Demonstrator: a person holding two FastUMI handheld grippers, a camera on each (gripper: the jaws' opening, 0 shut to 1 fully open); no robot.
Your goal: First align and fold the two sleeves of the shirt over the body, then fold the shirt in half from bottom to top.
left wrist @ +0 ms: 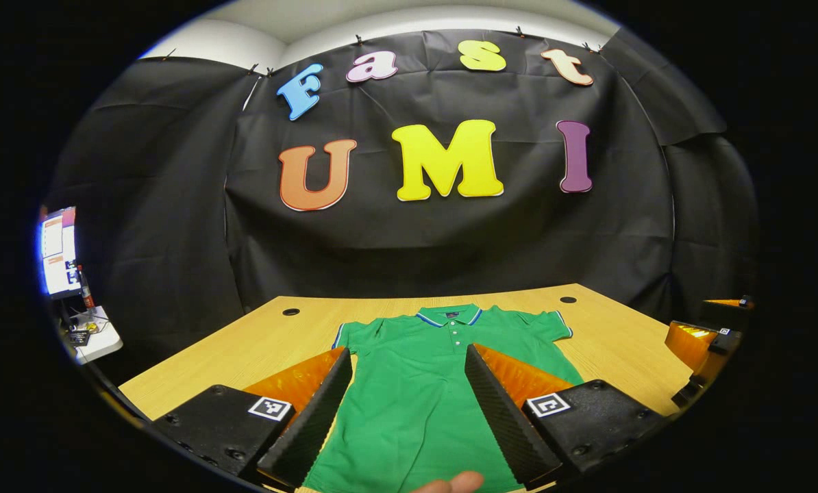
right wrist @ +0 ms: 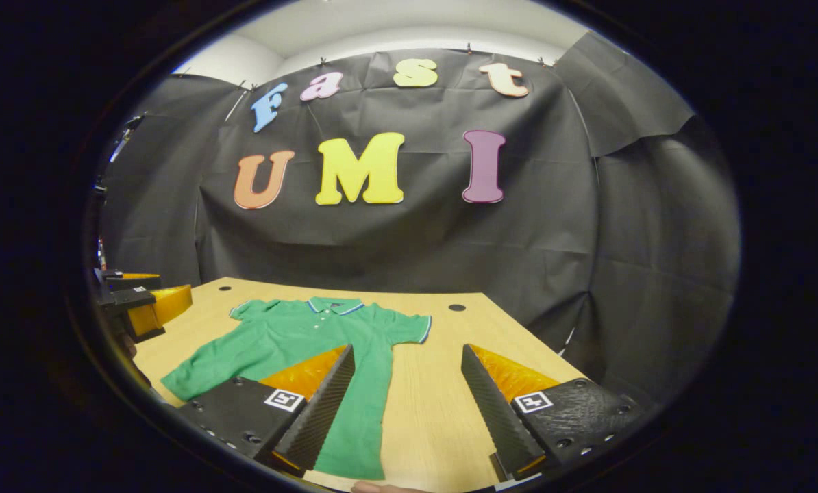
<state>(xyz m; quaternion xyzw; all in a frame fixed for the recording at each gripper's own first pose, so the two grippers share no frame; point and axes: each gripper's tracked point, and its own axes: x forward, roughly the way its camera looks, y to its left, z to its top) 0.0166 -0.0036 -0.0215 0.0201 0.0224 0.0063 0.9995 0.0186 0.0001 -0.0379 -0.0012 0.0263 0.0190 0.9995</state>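
In the left gripper view, a green polo shirt [left wrist: 416, 383] is seen spread flat on a wooden table [left wrist: 614, 335], collar at twelve o'clock. The left claw [left wrist: 409, 400] is held spread above its body, gripping nothing. In the right gripper view, the shirt [right wrist: 292, 342] lies at ten o'clock; the right claw [right wrist: 405, 397] is spread, empty, above its right edge. The cloth is judged soft and light; each sleeve [right wrist: 409, 327] is best pinched at its cuff.

shirt [left wrist: 409, 383]: I lose the hem behind my left gripper [left wrist: 409, 418] | right gripper view: its finger [right wrist: 313, 404] covers part of the body | screen [left wrist: 58, 250]: cut by the edge, too blurred to read
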